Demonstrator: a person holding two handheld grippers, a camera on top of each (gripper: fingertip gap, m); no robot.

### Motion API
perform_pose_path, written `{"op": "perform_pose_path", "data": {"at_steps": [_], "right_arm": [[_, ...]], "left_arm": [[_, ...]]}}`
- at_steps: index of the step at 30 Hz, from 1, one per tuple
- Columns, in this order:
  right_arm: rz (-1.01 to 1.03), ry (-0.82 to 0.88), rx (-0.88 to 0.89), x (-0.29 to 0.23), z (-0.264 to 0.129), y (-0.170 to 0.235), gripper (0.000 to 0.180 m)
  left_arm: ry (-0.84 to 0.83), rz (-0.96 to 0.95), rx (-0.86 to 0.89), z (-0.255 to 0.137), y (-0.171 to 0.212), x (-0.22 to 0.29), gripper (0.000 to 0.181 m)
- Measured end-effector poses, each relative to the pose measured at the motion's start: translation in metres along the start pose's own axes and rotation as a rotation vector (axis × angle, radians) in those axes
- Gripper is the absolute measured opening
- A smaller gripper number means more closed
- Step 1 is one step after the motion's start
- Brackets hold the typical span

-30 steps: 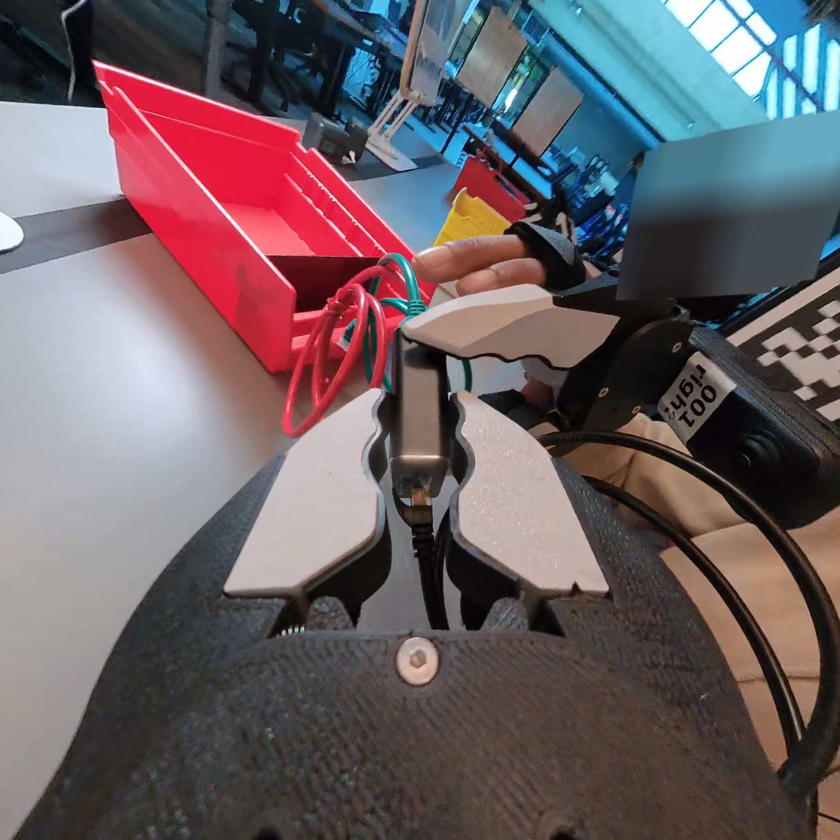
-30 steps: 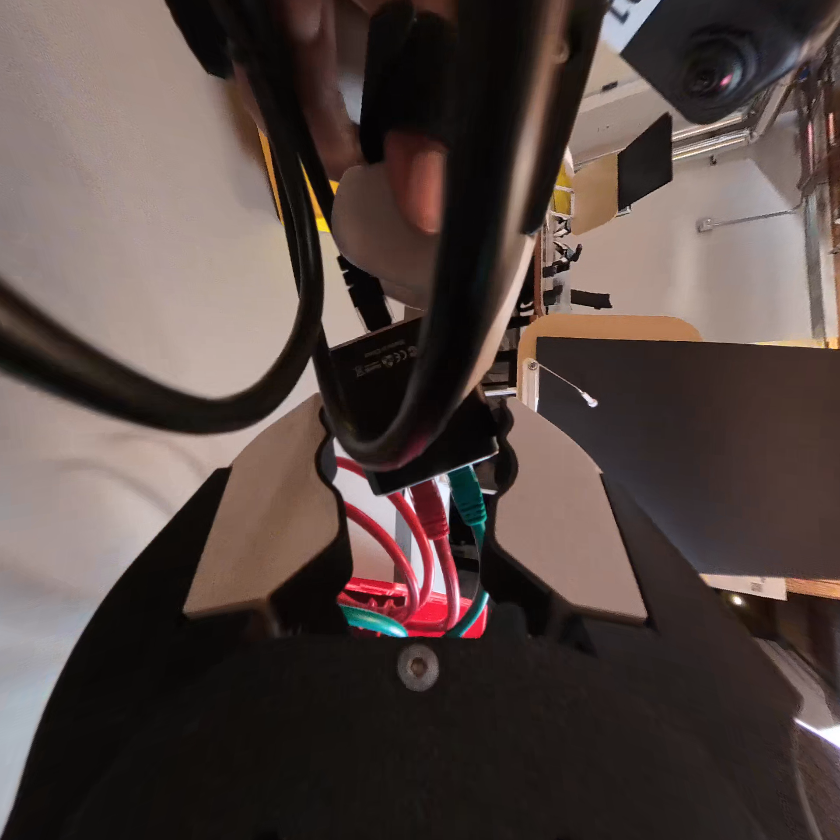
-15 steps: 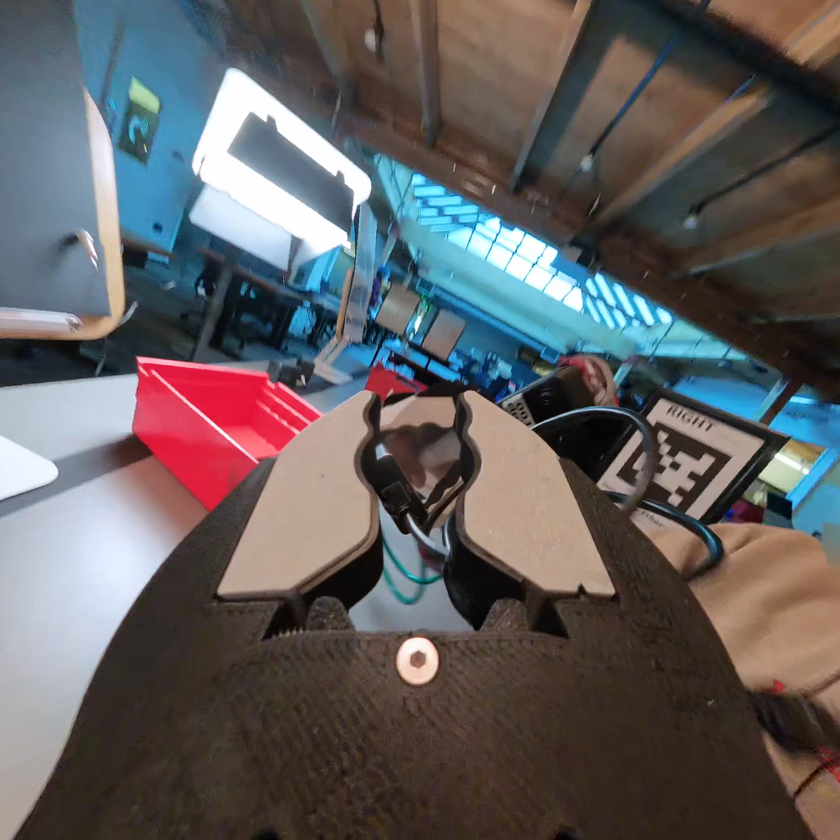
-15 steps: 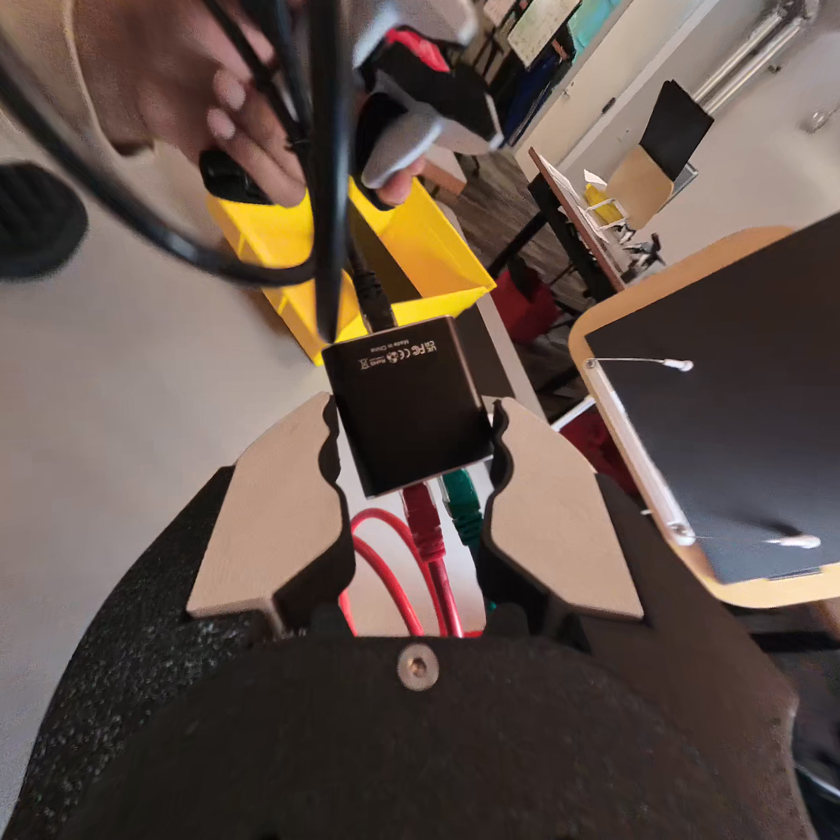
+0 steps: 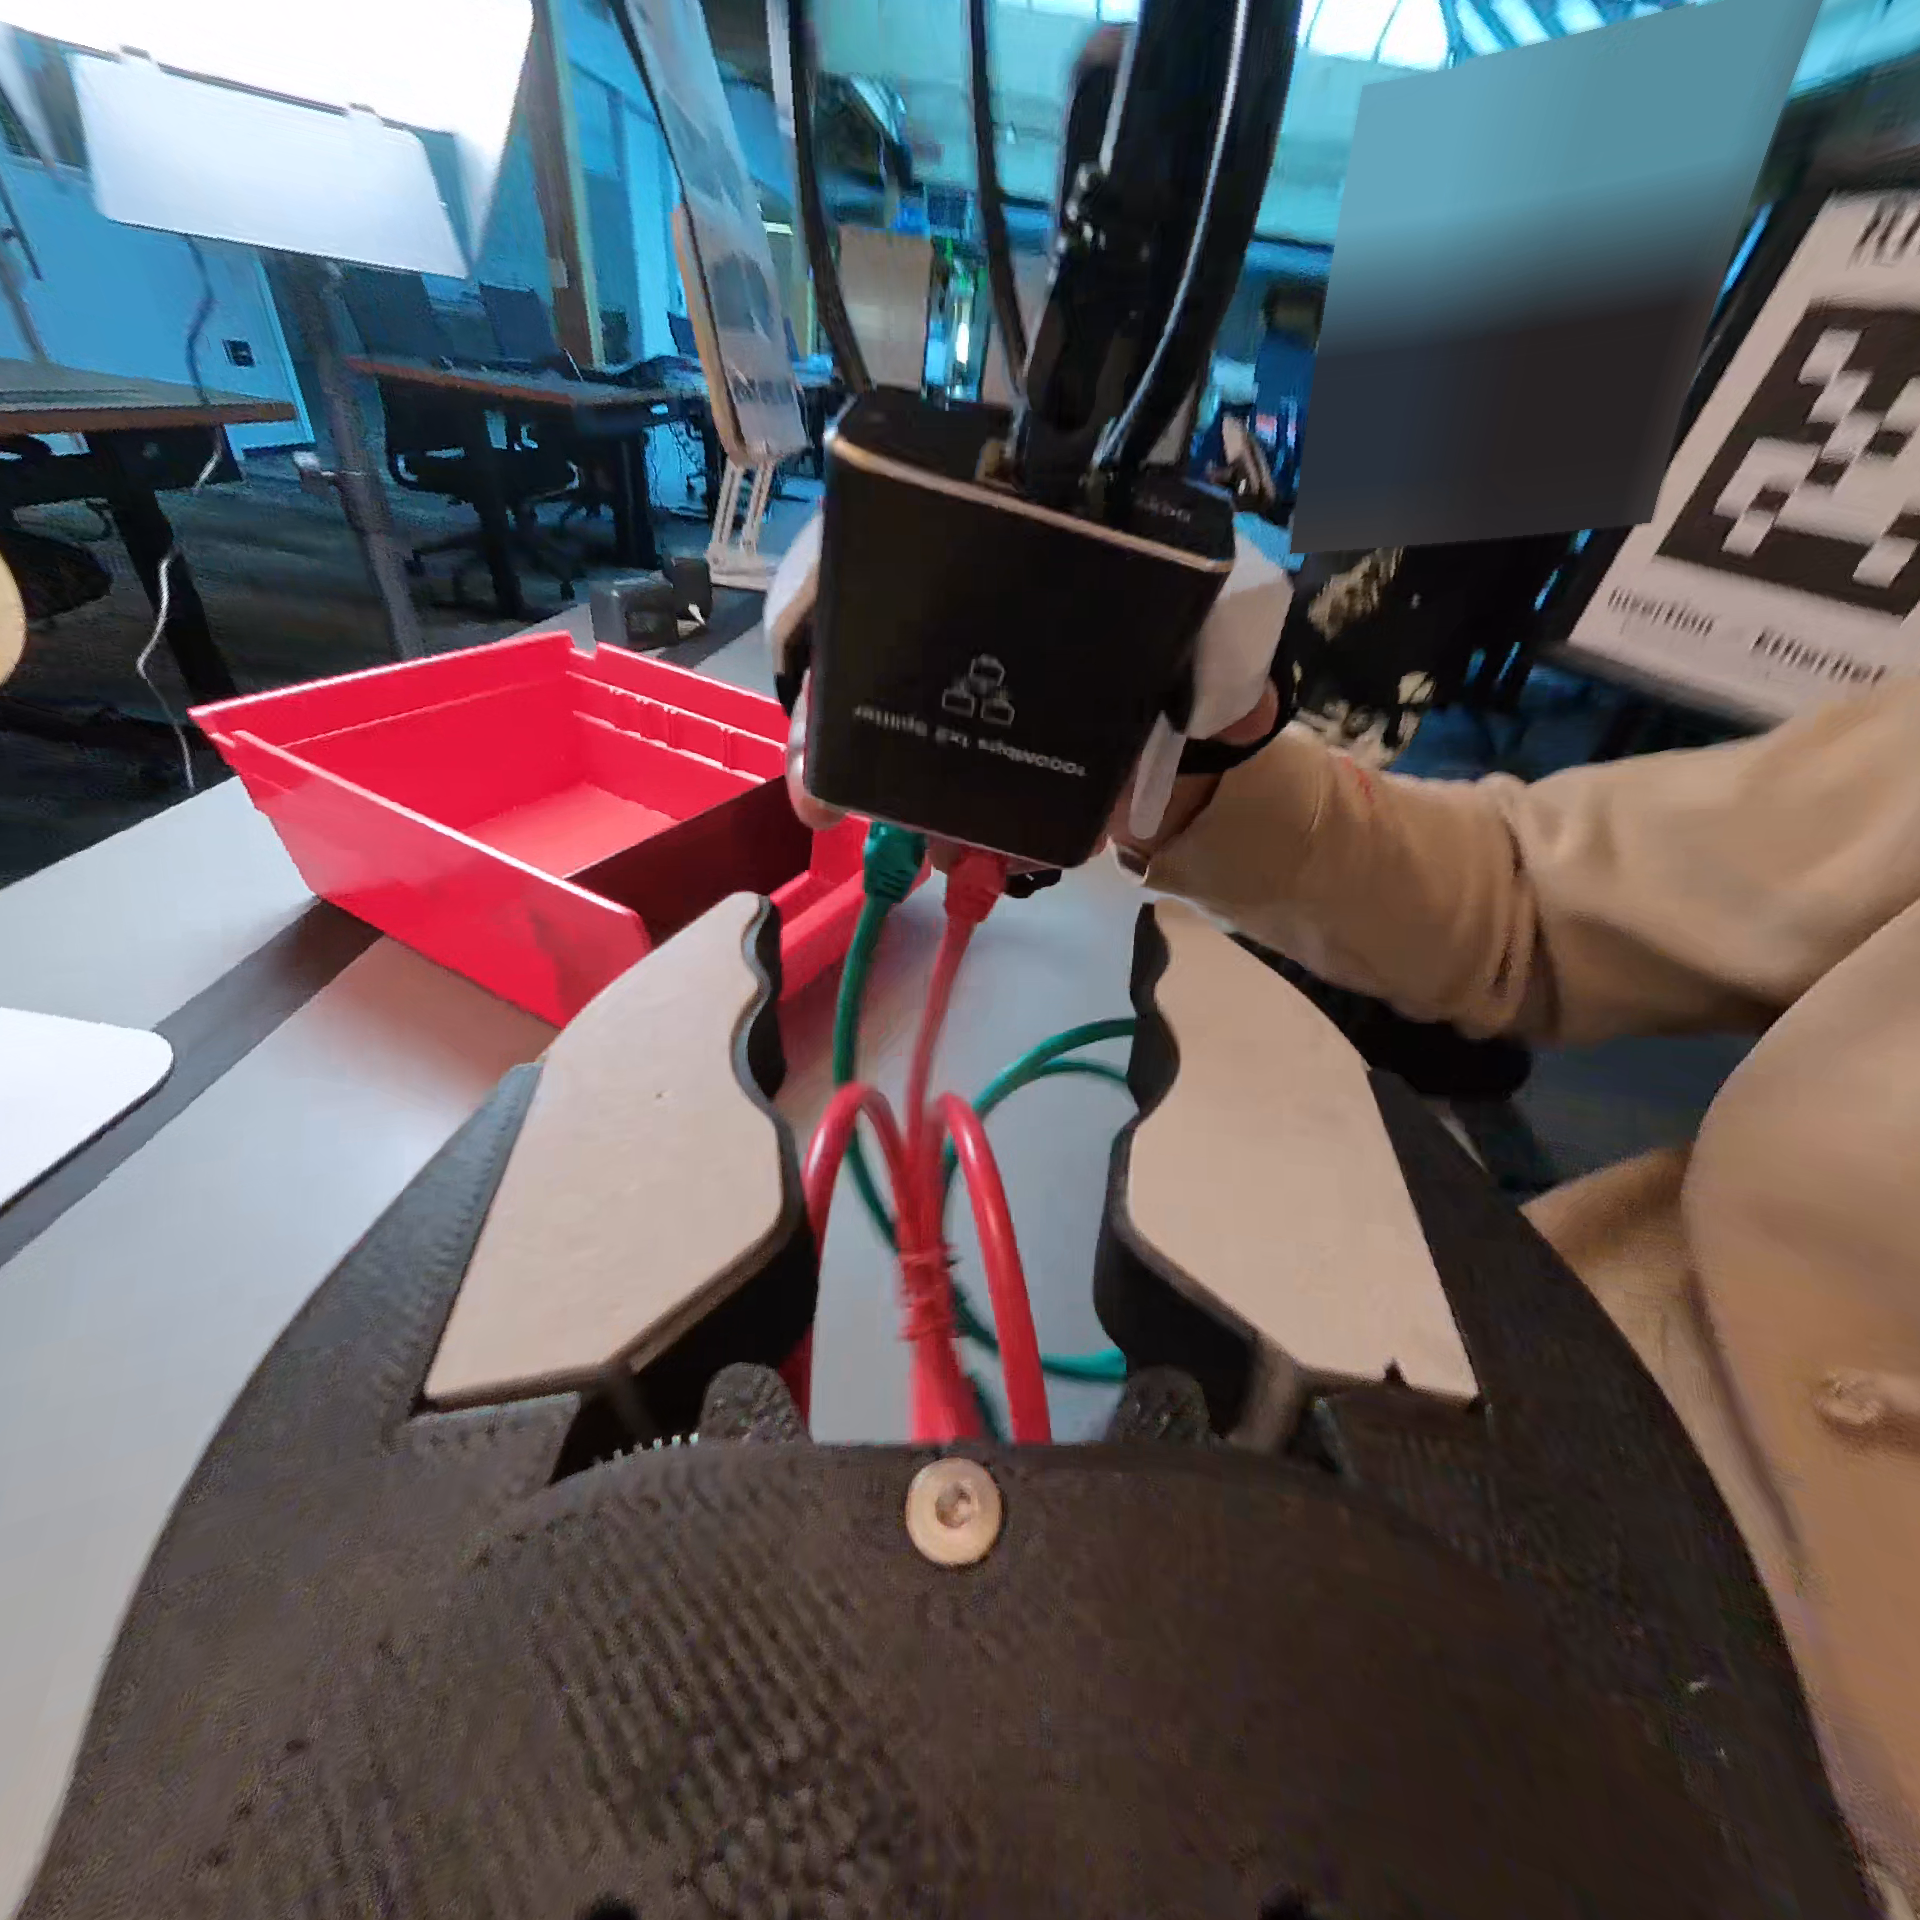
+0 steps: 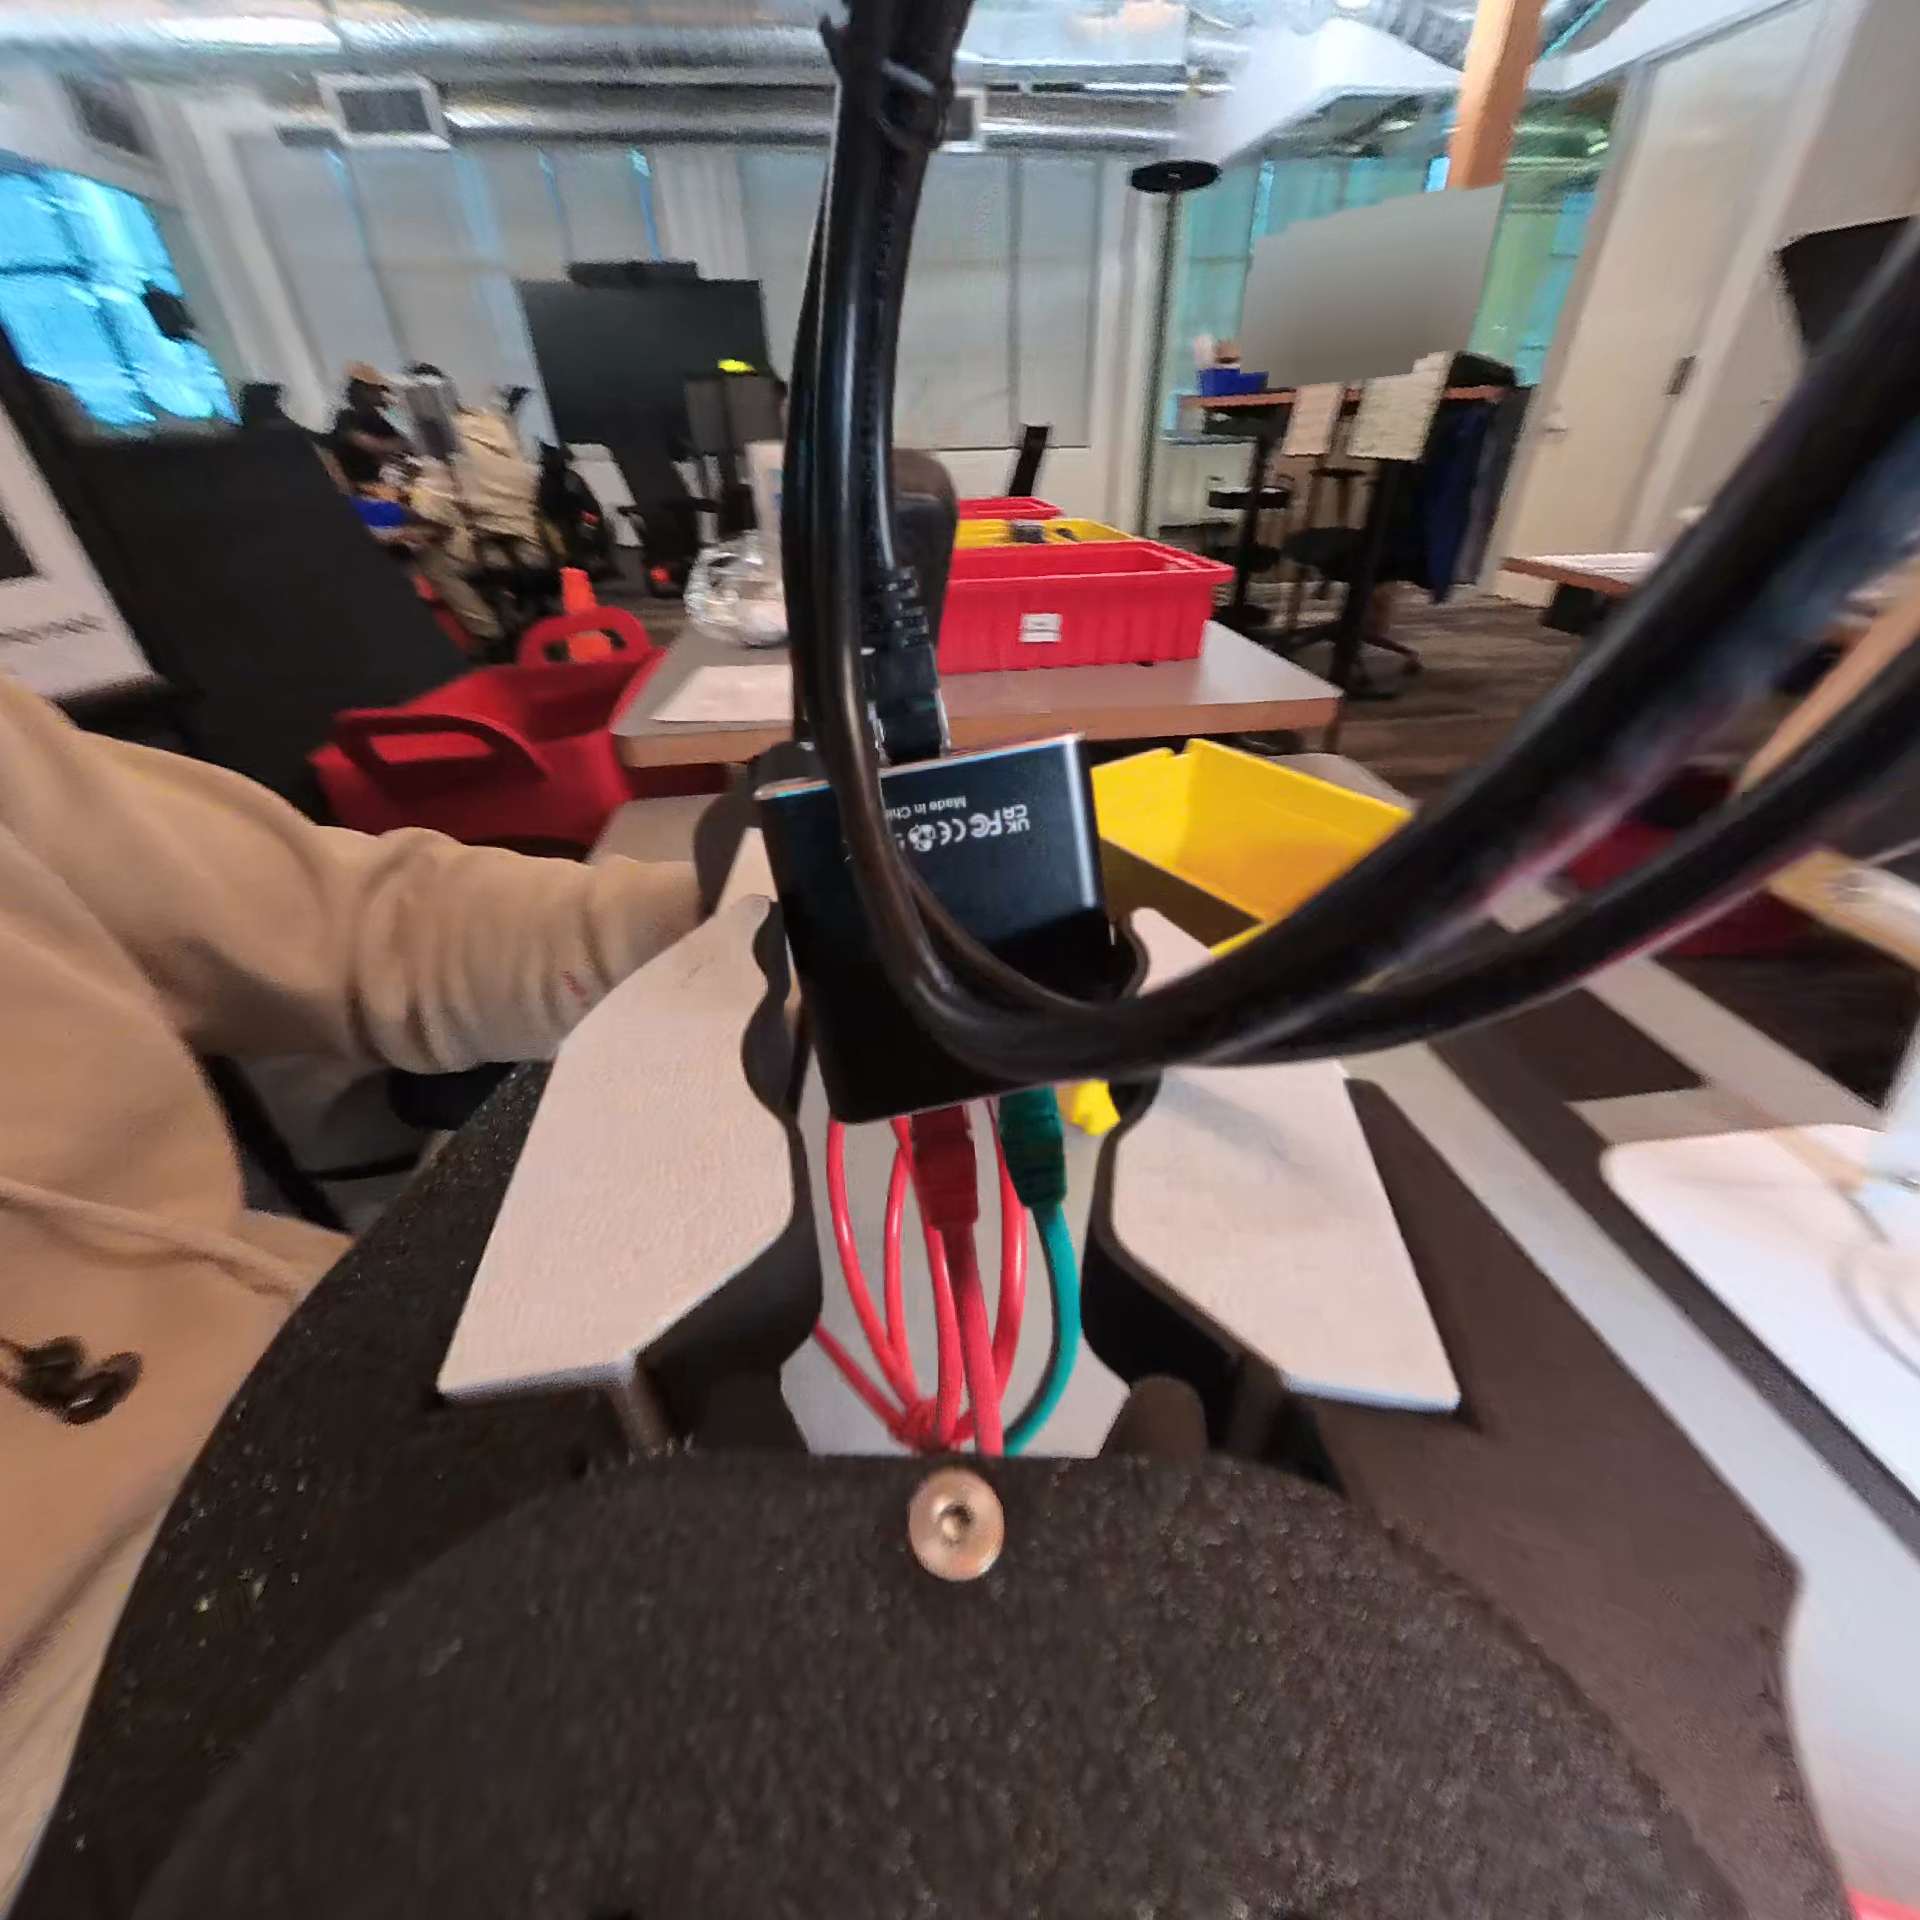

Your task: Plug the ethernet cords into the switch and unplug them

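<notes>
Left wrist view: the left claw (image 5: 951, 1023) is spread and holds nothing. Just above it, at centre frame, the black switch (image 5: 1003, 665) hangs upright, pinched from behind by the right claw. A green cord (image 5: 862, 977) and a red cord (image 5: 940, 997) are plugged into its underside and trail down between the left claw's fingers. A red bin (image 5: 457, 831) sits on the desk (image 5: 197, 1205) at mid-left.

Right wrist view: the right claw (image 6: 951, 997) grips the switch (image 6: 977, 883) by its sides at centre frame. Black cables (image 6: 1351, 997) loop across it; the red cord (image 6: 945, 1174) and green cord (image 6: 1034, 1153) hang below. A yellow bin (image 6: 1236, 831) lies at mid-right.

The cords look ready for unplugging: the left claw should close on one plug's boot, not the wire, and pull straight down while the right holds steady.

A second ago the left claw clamped the switch; it has since let go and opened.
</notes>
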State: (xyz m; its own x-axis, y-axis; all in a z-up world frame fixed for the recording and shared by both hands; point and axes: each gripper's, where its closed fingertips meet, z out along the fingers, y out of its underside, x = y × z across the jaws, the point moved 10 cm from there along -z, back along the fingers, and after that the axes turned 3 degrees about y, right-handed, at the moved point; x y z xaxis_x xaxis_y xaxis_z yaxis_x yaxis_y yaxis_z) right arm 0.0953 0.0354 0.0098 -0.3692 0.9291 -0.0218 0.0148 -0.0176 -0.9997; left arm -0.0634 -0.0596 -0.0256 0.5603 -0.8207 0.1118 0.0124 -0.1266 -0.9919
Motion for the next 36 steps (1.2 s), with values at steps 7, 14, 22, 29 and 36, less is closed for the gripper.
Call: {"op": "perform_pose_path", "data": {"at_steps": [7,14,22,29,36], "right_arm": [[0.199,-0.142,0.038,0.002,0.013,0.014,0.059],[0.16,0.218,-0.124,0.015,0.005,0.011,0.057],[-0.059,0.451,-0.264,-0.007,0.027,0.006,0.026],[-0.083,0.347,-0.253,0.006,0.002,-0.042,0.025],[-0.207,0.398,-0.209,0.056,-0.062,-0.129,0.024]], "left_arm": [[-0.027,0.03,-0.053,0.005,-0.006,0.015,0.059],[-0.317,-0.071,-0.079,0.0,0.001,-0.007,0.058],[-0.569,0.063,-0.235,0.012,0.0,0.005,0.058],[-0.573,0.184,-0.139,-0.008,-0.027,0.018,0.063],[-0.581,0.092,0.039,-0.063,-0.053,0.009,0.063]]}}
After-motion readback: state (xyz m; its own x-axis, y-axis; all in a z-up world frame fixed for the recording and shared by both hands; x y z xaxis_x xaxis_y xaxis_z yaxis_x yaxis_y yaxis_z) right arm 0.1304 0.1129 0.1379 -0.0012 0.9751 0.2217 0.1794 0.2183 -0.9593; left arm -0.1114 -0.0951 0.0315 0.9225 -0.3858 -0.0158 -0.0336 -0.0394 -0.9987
